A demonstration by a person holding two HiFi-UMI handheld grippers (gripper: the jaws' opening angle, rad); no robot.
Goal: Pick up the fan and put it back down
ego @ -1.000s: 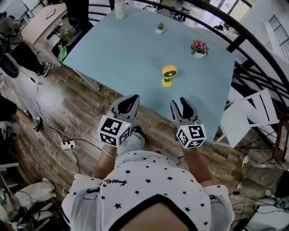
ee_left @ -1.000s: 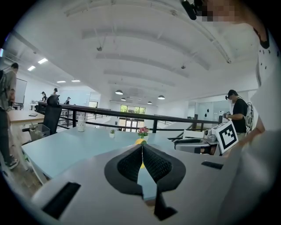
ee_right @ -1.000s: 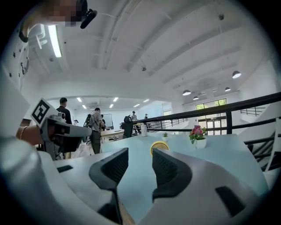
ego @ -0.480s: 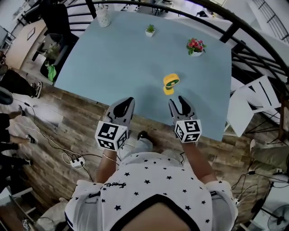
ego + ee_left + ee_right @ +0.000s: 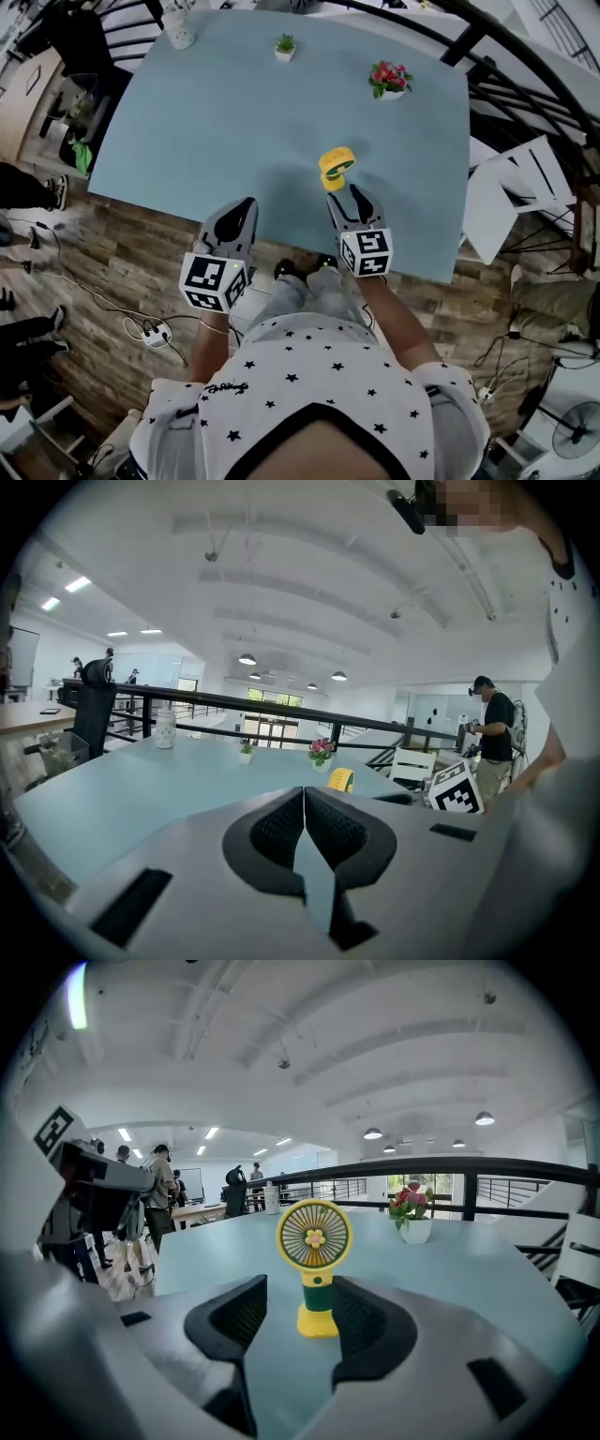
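Right gripper (image 5: pixel 345 192) closer, fan (image 5: pixel 336 165) between opening fingers (image 5: pixel 239 1314), blue table (image 5: pixel 234 103), wood floor (image 5: pixel 112 255)

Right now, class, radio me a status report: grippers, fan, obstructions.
Left gripper shut, empty. Right gripper open, jaws just opened wider, straddling yellow fan, not gripping. Fan upright on blue table. Nothing blocking.

I'm in an open-plan office on an upper floor, where a black railing (image 5: pixel 506 1162) runs behind my counter (image 5: pixel 216 112). Beyond it are desks (image 5: pixel 202 1209), hanging lamps (image 5: pixel 247 659) and standing people (image 5: pixel 491 726).
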